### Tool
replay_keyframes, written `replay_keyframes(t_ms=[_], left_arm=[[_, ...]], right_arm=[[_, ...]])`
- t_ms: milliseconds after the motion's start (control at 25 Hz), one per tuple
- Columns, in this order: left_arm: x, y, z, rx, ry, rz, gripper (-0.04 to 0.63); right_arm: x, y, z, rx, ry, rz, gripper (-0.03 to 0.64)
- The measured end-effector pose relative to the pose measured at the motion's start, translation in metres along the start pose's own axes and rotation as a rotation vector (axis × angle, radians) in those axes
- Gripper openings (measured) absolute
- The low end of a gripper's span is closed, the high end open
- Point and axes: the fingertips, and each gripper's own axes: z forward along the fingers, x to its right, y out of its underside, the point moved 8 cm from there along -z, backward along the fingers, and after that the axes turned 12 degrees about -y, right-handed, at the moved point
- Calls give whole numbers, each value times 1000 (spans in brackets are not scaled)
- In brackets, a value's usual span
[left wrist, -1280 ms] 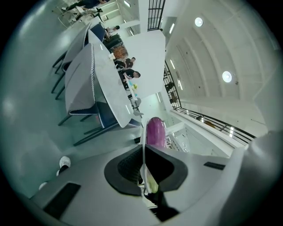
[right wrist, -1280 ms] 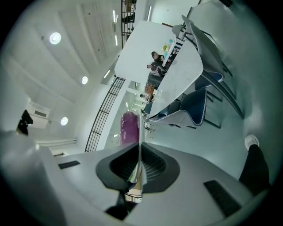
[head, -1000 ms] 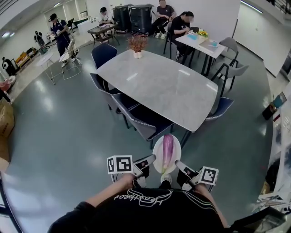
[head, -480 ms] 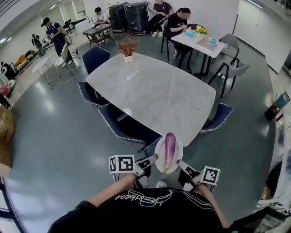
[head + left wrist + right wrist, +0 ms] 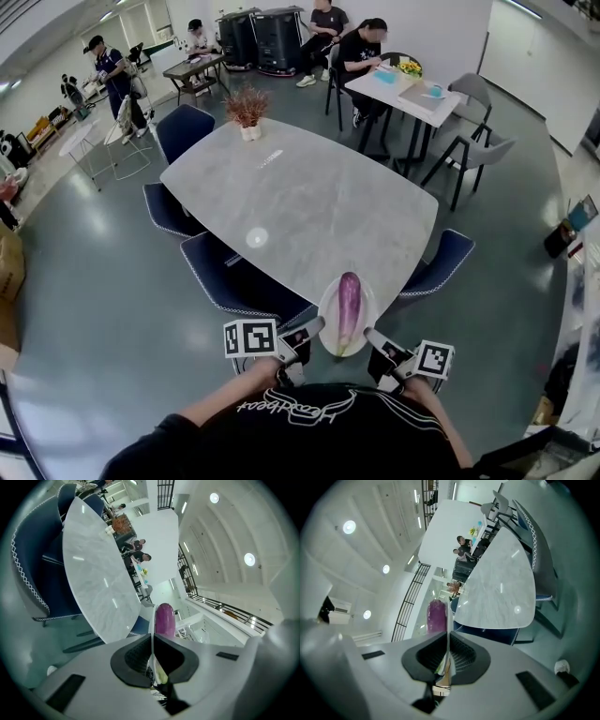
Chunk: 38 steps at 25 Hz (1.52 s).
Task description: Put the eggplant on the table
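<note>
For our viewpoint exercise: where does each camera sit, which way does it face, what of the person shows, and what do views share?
Head view: on the person's head, facing steeply down at the table; forearms, left gripper and right gripper show.
Left gripper view: on that gripper, looking along jaws shut on the plate rim.
Right gripper view: likewise, jaws shut on the opposite rim.
Shared: eggplant, table.

Just over the near edge of the grey marble table (image 5: 309, 197), my left gripper (image 5: 316, 326) and right gripper (image 5: 369, 335) hold opposite rims of a white plate (image 5: 325, 314), a purple eggplant (image 5: 348, 302) lying lengthwise on it.
</note>
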Motion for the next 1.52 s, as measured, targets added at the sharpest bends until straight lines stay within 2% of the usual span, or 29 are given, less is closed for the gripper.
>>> replay_keyframes(t_ms=[160, 720, 1320, 1520], left_arm=[[0, -10, 10, 18, -3, -5, 21], [-25, -36, 31, 14, -1, -61, 21], [-35, -131, 89, -73, -18, -44, 21], [-31, -156, 111, -93, -28, -6, 21]], right_arm=[[5, -14, 7, -17, -13, -6, 20], [25, -37, 32, -51, 52, -9, 21], [55, -109, 88, 1, 97, 18, 21], [62, -132, 99, 28, 110, 4, 21]])
